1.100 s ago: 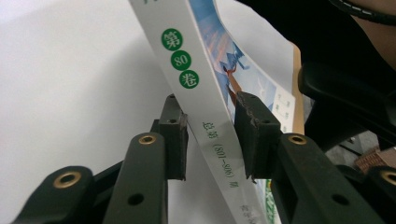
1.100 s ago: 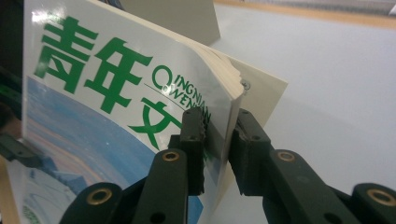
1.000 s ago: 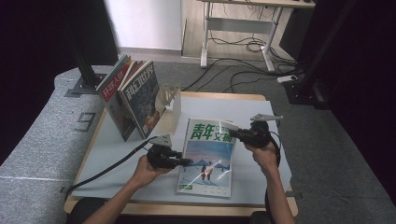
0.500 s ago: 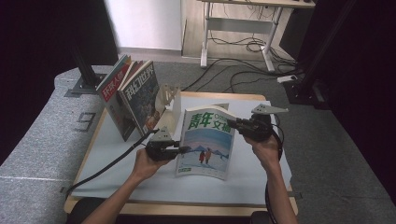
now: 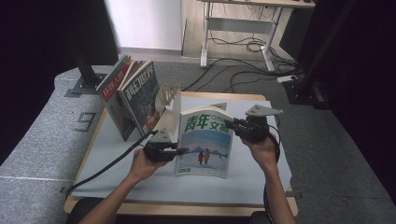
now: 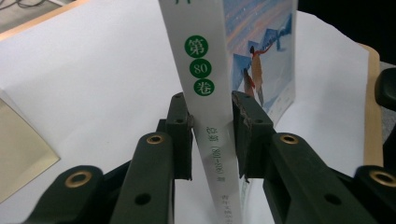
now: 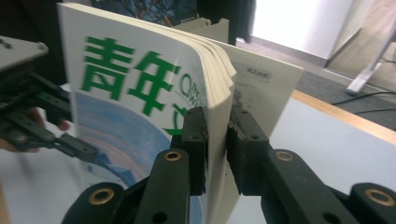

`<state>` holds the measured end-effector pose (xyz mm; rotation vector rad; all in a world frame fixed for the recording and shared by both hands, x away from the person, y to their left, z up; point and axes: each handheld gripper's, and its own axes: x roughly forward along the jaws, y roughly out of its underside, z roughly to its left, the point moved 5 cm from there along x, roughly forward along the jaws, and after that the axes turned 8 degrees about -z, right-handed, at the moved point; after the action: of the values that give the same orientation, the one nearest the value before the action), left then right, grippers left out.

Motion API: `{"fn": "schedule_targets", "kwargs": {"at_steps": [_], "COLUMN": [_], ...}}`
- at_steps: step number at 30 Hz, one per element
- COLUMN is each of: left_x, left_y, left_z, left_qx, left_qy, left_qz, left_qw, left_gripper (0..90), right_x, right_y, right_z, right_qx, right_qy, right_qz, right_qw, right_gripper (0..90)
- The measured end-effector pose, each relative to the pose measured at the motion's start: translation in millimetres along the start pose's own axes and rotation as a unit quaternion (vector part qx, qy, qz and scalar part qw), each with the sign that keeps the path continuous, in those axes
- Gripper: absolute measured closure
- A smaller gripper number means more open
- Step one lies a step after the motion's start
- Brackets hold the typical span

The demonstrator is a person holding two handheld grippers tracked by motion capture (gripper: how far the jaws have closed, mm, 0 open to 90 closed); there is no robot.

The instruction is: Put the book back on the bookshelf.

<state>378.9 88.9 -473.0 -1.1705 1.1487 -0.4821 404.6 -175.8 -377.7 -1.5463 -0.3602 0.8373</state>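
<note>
So the left claw (image 5: 180,150) is clamped on the spine of the magazine (image 5: 204,144), both pads pressed flat against it low down, while the right claw (image 5: 232,125) pinches the page edge up near the top corner on the opposite side. Between them the magazine stands upright around the middle of the worktop (image 5: 261,186), its cover facing the near edge, with two other magazines (image 5: 133,95) propped in a stand (image 5: 168,95) toward the far left corner.
</note>
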Motion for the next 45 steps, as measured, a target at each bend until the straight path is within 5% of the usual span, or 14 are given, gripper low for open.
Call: {"fn": "schedule_targets", "kwargs": {"at_steps": [5, 12, 18, 23, 29, 32, 45], "left_x": [-4.8, -6.3, -7.0, -8.5, -10.1, -10.9, -9.5], "left_y": [3.6, 4.5, 5.7, 6.8, 7.8, 8.1, 2.3], "left_z": [-3.0, -7.6, -6.7, -7.4, -9.1, -10.5, -8.3], "left_qx": [0.007, 0.023, 0.02, 0.024, 0.03, 0.034, 0.041], "left_qy": [0.018, 0.028, 0.032, 0.036, 0.039, 0.039, 0.031], "left_qz": [0.002, 0.002, -0.003, -0.004, -0.007, -0.007, 0.006], "left_qw": [0.9998, 0.9993, 0.9993, 0.999, 0.9988, 0.9987, 0.9987], "left_gripper": [73.1, 73.9, 74.0, 74.0, 74.0, 74.0, 71.3], "right_x": [-1.2, -1.1, 2.2, 14.1, 27.7, 27.8, 17.4], "right_y": [1.0, 10.7, 22.2, 40.6, 52.2, 51.6, 48.8], "right_z": [-1.2, -6.7, -12.8, -15.9, -9.0, -3.2, -1.7], "right_qx": [0.0, -0.005, -0.007, 0.006, 0.006, -0.004, 0.001], "right_qy": [0.006, 0.017, 0.011, -0.014, -0.074, -0.1, -0.105], "right_qz": [-0.004, -0.006, -0.002, 0.021, 0.032, 0.03, 0.014], "right_qw": [1.0, 0.9998, 0.9999, 0.9997, 0.9967, 0.9946, 0.9944], "right_gripper": [67.8, 46.2, 20.2, 15.1, 16.4, 27.5, 43.1]}}
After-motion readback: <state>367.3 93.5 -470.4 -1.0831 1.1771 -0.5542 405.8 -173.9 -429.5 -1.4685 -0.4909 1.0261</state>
